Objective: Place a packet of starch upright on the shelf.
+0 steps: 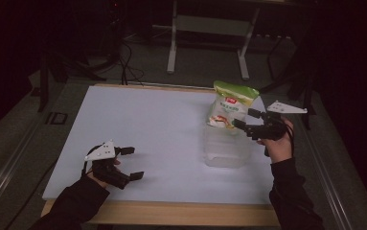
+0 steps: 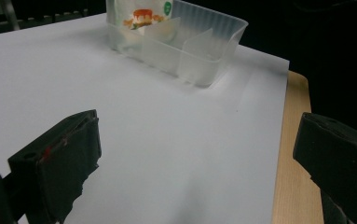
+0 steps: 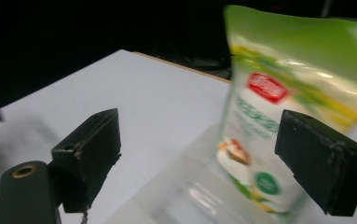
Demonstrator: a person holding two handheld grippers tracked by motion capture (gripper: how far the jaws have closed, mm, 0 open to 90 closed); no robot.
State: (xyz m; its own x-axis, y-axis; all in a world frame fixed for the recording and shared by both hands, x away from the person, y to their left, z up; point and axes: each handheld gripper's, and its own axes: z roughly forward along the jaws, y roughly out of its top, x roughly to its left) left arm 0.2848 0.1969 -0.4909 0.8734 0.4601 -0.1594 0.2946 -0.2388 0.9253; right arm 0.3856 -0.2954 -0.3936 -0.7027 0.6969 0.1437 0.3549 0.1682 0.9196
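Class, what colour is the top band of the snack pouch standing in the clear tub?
Green, above a white printed body; the pouch shows best in the right gripper view.

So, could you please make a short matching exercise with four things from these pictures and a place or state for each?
Things:
1. snack bag
2. clear plastic box
3. left gripper
4. right gripper

Places or states:
A. open, low over the near left part of the white table top
B. open, beside the bag, not holding it
C. standing upright in the box's far end
D. on the table's right side, holding the bag

Pairs: 1-C, 2-D, 3-A, 4-B
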